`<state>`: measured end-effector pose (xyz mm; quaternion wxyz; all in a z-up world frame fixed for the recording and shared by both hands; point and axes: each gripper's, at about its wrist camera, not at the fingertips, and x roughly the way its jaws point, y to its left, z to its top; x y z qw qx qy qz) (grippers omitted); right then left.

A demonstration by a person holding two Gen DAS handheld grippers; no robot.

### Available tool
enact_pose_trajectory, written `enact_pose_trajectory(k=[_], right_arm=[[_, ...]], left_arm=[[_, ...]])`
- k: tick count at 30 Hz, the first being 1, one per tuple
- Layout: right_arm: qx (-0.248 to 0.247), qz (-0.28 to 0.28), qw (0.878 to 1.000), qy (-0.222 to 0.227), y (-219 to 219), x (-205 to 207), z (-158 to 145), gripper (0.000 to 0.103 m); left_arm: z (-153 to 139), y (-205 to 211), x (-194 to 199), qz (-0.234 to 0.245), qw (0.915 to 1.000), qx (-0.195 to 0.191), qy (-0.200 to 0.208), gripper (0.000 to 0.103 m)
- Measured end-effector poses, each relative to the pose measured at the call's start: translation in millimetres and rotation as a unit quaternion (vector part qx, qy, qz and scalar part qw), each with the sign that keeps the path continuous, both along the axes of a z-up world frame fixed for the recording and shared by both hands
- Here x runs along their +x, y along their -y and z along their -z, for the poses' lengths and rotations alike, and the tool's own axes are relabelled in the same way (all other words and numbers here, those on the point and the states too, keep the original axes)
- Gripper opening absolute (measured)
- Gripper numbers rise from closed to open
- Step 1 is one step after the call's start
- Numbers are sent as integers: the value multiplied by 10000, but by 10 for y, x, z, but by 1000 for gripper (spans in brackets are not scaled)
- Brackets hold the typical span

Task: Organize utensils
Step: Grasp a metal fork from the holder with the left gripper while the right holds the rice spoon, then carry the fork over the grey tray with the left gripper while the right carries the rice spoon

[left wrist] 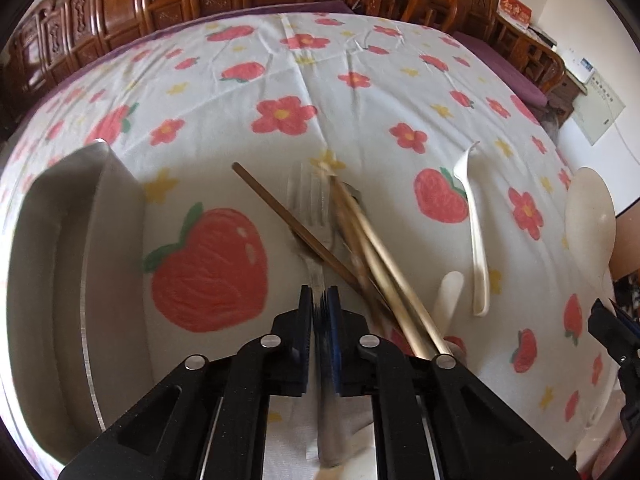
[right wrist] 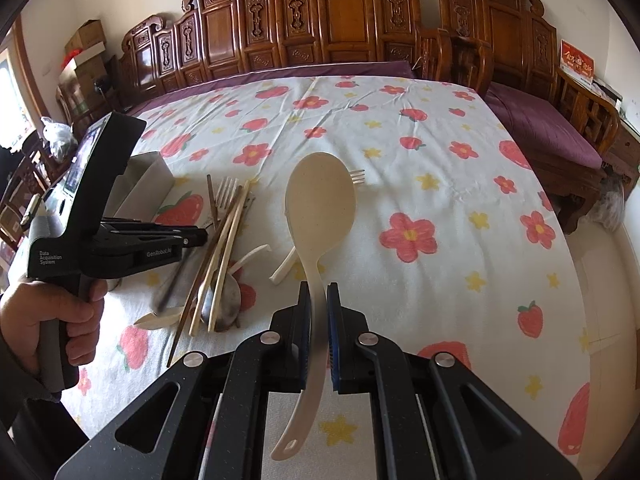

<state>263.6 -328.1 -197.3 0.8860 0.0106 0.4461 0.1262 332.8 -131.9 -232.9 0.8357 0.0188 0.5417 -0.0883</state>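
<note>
My left gripper is shut on the handle of a metal fork, tines pointing forward, blurred. A dark chopstick and pale chopsticks lie across it on the cloth. My right gripper is shut on the handle of a beige rice paddle, held above the table. In the right wrist view the left gripper sits over the pile of chopsticks, a metal spoon and the fork. The rice paddle also shows at the right edge of the left wrist view.
A grey metal tray stands left of the pile; it also shows in the right wrist view. A white plastic fork and white spoon handle lie right of the pile. The strawberry tablecloth covers the table. Carved wooden furniture stands behind.
</note>
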Motion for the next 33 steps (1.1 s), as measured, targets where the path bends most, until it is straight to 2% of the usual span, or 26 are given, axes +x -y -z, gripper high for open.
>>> enact_pose_trajectory(k=[4, 19, 33], right_arm=[[-7, -11, 10000, -6, -7, 3, 5, 9], [-15, -129, 9999, 17, -105, -45, 1, 9], [48, -216, 9997, 72, -202, -87, -50, 9]], left_arm=[[-131, -2, -34, 36, 9998, 33, 183, 6], [-732, -94, -95, 10, 9935, 564, 986, 6], [-1240, -316, -117, -124, 9865, 541, 1539, 6]])
